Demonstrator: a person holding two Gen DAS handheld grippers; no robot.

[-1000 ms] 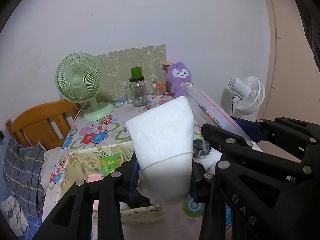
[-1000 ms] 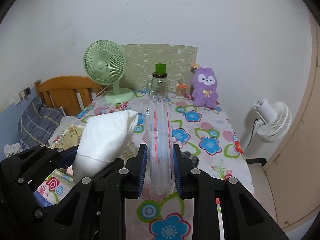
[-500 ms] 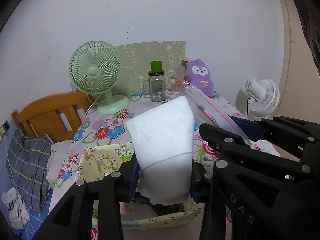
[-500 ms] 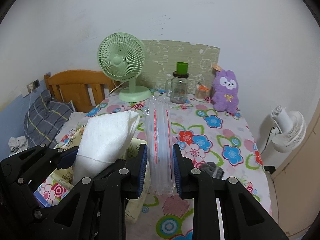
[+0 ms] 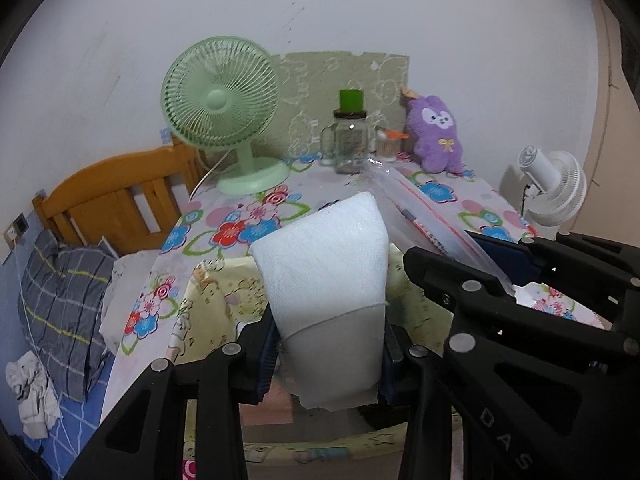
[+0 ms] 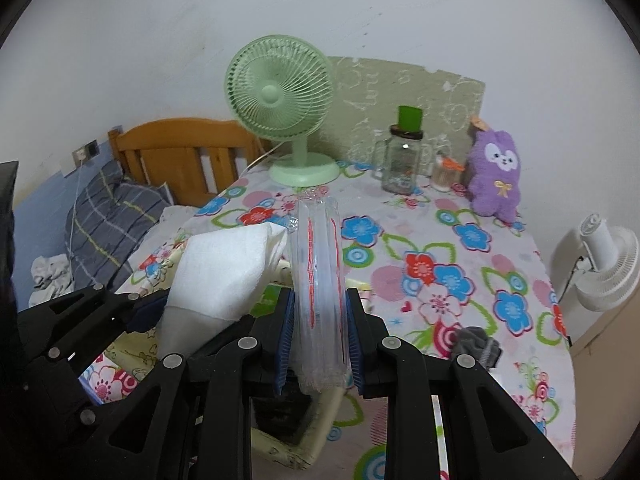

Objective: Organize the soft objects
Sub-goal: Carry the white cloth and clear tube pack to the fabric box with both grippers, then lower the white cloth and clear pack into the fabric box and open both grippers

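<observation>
Flowered table (image 6: 460, 264) with green fan (image 6: 280, 96), jar (image 6: 402, 160), purple plush (image 6: 496, 172).

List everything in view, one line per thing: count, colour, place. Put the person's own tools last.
white cloth: one, white, clamped in the left gripper
clear zip bag: one, clear with red seal lines, clamped in the right gripper
yellow fabric bin: one, pale yellow, on the table under the grippers
grey cloth: one, grey, on the table at the right
plush toy: one, purple, back right of table
desk fan: one, green, back of table
glass jar: one, clear with green lid, beside the fan
floral tablecloth: one, multicoloured, covers the table
standing fan: one, white, right of table
bed headboard: one, wooden, left
pillow: one, grey plaid, on the bed
left gripper: one, black, fingers shut on cloth
right gripper: one, black, fingers shut on bag
</observation>
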